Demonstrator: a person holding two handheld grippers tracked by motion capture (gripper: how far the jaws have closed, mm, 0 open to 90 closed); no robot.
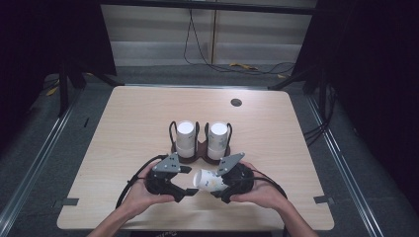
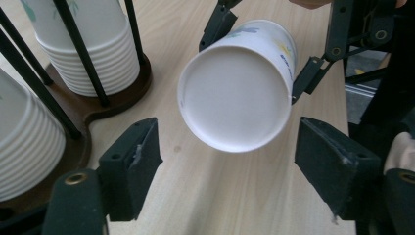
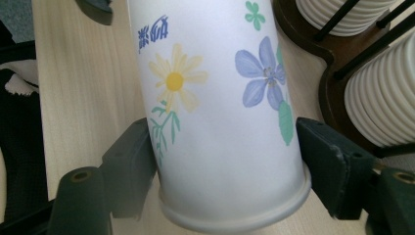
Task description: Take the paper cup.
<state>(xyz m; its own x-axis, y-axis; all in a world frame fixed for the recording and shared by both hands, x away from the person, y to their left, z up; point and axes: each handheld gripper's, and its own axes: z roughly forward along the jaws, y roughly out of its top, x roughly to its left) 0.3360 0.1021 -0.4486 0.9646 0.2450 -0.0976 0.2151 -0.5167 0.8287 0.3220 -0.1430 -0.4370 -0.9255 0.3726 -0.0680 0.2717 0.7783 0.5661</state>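
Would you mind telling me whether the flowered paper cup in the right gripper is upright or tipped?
Tipped. The flowered paper cup lies sideways in the right gripper, its closed base toward the left gripper.

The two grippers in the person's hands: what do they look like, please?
Both the left gripper and the right gripper have black bodies, each topped by a grey three-cornered plate with small holes. A black cable loops from each body. The jaws are dark blocks with worn, chipped pads; brass-coloured rivets sit at their bases. The person's forearms are bare, no sleeves.
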